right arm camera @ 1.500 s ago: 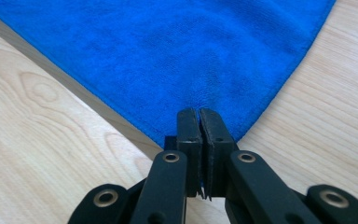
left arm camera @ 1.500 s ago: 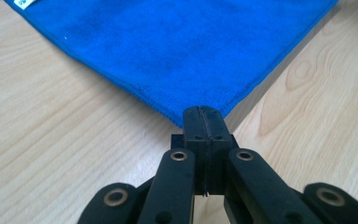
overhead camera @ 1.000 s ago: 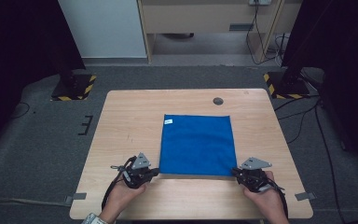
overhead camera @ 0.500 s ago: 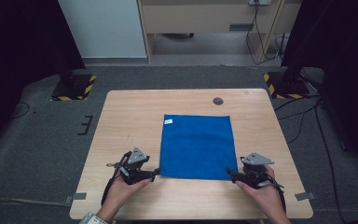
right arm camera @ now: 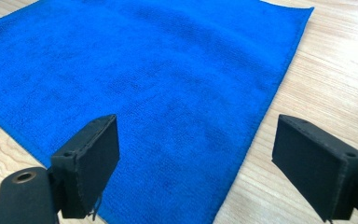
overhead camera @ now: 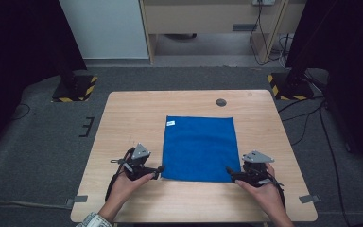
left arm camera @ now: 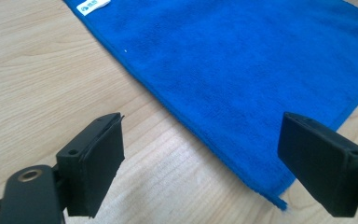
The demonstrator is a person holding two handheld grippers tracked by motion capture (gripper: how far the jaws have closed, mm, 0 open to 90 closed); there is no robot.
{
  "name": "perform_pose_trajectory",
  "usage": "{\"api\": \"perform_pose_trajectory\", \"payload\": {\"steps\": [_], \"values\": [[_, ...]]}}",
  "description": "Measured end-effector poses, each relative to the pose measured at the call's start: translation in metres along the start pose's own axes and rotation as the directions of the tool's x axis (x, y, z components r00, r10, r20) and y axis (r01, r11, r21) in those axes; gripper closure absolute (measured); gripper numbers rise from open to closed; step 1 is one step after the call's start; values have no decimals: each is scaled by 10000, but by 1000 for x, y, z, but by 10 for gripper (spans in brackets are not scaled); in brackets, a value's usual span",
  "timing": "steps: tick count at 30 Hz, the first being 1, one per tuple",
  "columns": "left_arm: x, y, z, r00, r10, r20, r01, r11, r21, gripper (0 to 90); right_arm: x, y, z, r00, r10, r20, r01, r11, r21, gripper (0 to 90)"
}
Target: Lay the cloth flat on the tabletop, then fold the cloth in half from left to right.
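A blue cloth lies flat and square on the wooden table, with a small white label at its far left corner. My left gripper rests just off the cloth's near left corner. Its jaws have just been opening and stand wide, pressing on nothing. In the left gripper view the cloth lies ahead of the left gripper, with its near corner low between the jaws. My right gripper sits at the near right corner. Its jaws have just been opening too. In the right gripper view the right gripper stands over the cloth.
A round dark hole marks the table's far side. Stand bases with yellow-black stripes sit on the grey floor at both far corners. Cables trail on the right. Bare wood surrounds the cloth.
Both grippers were shut at the cloth's near corners and now stand open, with the cloth lying flat. The left hand has drifted slightly to the left, off the corner.
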State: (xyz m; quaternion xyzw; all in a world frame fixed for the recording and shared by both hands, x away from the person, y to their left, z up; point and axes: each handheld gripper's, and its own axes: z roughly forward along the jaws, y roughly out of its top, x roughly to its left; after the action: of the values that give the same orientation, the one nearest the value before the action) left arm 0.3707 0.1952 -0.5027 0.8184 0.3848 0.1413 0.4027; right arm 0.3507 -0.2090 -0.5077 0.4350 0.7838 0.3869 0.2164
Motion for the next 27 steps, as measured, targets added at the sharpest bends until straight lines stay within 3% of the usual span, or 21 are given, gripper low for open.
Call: {"api": "perform_pose_trajectory", "payload": {"steps": [8,13,20,27], "values": [[6,1,0,9999,-84,-91,84,10000,3,133,6,9,5,9999,-138,-81,137,9999,-58,126],[14,6,-4,9998,-97,-200,93,9998,-189,124,15,19,12,9976,-345,-594,344,9994,-14,127],[32,15,-3,9986,-302,-425,281,9984,-493,102,39,33,25,9889,-764,-1273,775,9970,33,298],[38,9,-2,9972,-307,-675,282,9989,-367,100,64,46,38,9737,-1362,-1826,1406,9900,109,430]]}}
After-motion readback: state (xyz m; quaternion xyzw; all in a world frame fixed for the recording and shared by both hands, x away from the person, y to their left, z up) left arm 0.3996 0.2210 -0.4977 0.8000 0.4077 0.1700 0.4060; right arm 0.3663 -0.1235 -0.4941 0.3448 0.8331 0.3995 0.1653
